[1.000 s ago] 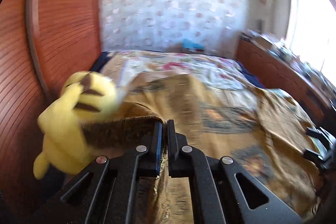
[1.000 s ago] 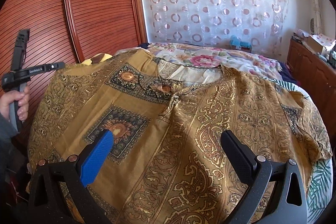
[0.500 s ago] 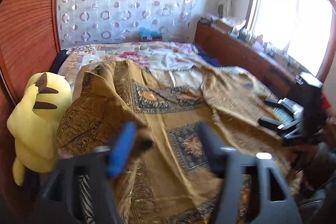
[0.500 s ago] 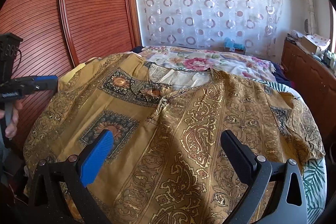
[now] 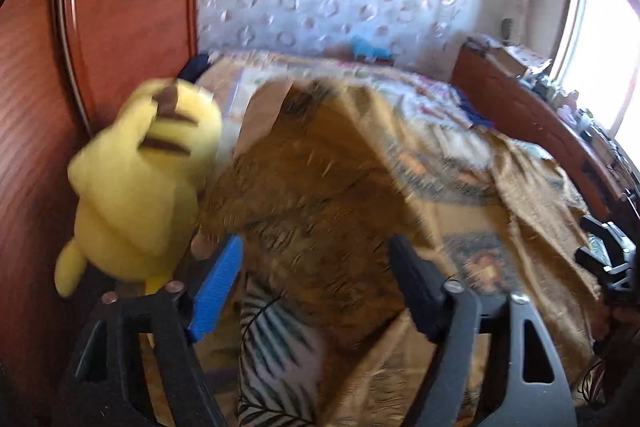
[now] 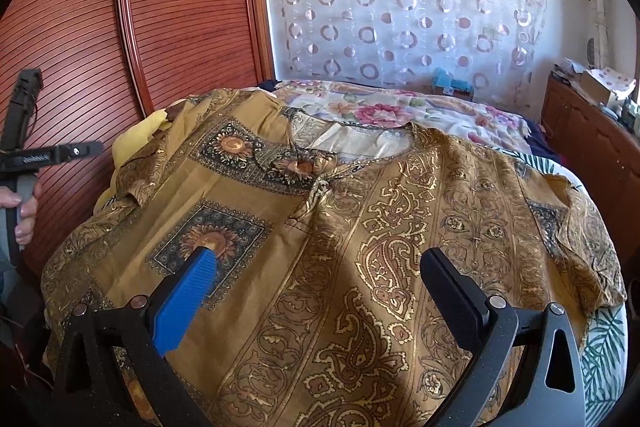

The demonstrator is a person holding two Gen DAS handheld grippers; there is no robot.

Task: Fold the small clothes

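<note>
left gripper point(image 5: 316, 275): fingers apart, nothing between them, over the near left edge of the garment point(image 5: 400, 195). that view is motion-blurred, so cloth detail there is hard to read. the blue pad finger point(image 5: 216, 291) sits just beside the yellow plush toy point(image 5: 144, 187), which stands at the left side of the bed against the red-brown wardrobe point(image 5: 120, 7). a patch of leaf-print sheet point(image 5: 272, 339) shows at the near edge under the cloth.

right gripper point(image 6: 320, 291): fingers apart, empty, above the near middle of the garment point(image 6: 340, 227). the garment is a gold-brown patterned top, spread front-up across the bed, neckline point(image 6: 352, 143) toward the far side, left sleeve area rumpled and draped over the toy point(image 6: 136, 135), right sleeve point(image 6: 580, 227) bunched near the right bed edge. floral bedspread point(image 6: 400, 107) is visible beyond the collar, circle-print curtain point(image 6: 400, 7) on the far wall, wooden cabinet point(image 6: 592, 139) along the right.

in the right wrist view the left gripper point(image 6: 52, 157) shows at far left, held by the left hand point(image 6: 24, 207), clear of the cloth.
</note>
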